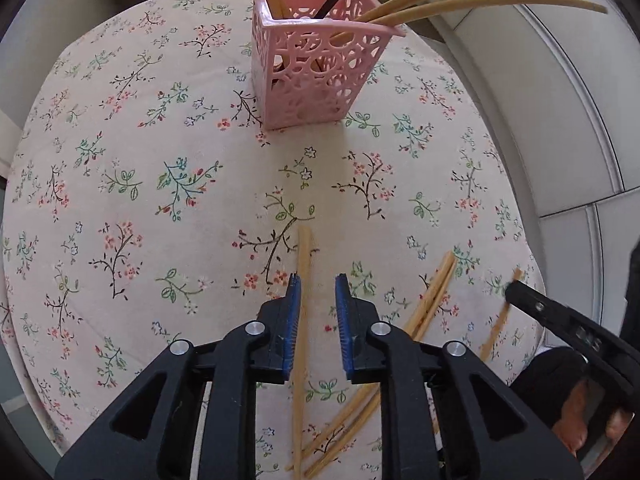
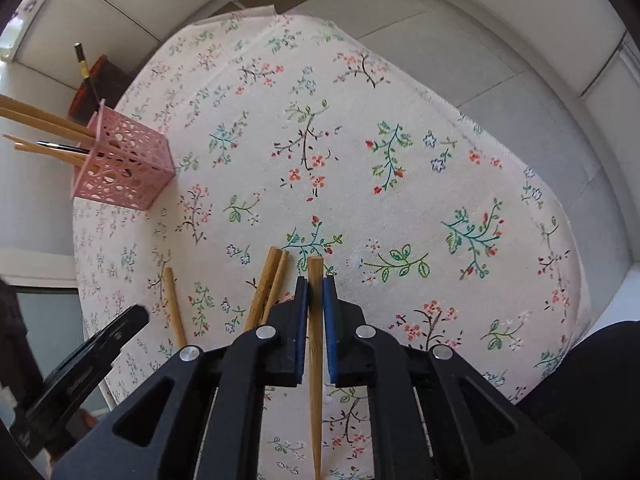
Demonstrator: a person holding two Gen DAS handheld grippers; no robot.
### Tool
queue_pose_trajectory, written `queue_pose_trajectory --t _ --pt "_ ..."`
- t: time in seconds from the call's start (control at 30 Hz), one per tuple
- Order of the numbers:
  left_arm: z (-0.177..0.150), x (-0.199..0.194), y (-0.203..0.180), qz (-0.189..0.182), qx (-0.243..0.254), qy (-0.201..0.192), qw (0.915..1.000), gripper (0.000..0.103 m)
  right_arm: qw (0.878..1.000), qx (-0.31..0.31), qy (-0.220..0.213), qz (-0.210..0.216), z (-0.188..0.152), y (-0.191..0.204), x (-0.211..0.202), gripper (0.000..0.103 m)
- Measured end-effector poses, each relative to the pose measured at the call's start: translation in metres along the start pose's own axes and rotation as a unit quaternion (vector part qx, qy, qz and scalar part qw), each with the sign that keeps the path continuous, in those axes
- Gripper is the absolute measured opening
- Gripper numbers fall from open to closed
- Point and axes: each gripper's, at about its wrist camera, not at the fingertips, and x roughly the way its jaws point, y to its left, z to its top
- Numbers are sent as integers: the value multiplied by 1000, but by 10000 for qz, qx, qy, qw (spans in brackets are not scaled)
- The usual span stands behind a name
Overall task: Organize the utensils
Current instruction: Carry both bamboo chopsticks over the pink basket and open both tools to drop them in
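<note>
Right gripper [image 2: 315,280] clamps chopstick [image 2: 315,380], lengthwise between fingers.

Round table [image 1: 120,200] covered by a pale cloth [image 2: 400,128] printed with small flower sprigs; cloth edge hangs over the rim. Floor [image 1: 540,100] is large light grey tiles with thin dark joints, visible on all sides of the table. Dark brown piece of furniture [image 2: 100,80] stands past the far edge, partly hidden, can't tell what kind. Even daylight, bright patch at upper left of the right view, soft shadows on the cloth.
</note>
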Motion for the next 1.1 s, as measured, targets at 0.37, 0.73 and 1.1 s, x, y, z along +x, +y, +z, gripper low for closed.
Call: queue_pose_trajectory --t 0.37,0.73,1.1 --pt "13 44 -11 743 -62 -25 9972 33 9960 -672 -514 291 0 -16 -47 8" --pt "-25 -48 -7 284 89 -942 9951 6 9742 -1717 -1271 726 -10 19 -104 8" --pt "-69 -185 -37 288 211 -2380 9706 6 9504 -2278 -1840 1052 -15 44 -177 8"
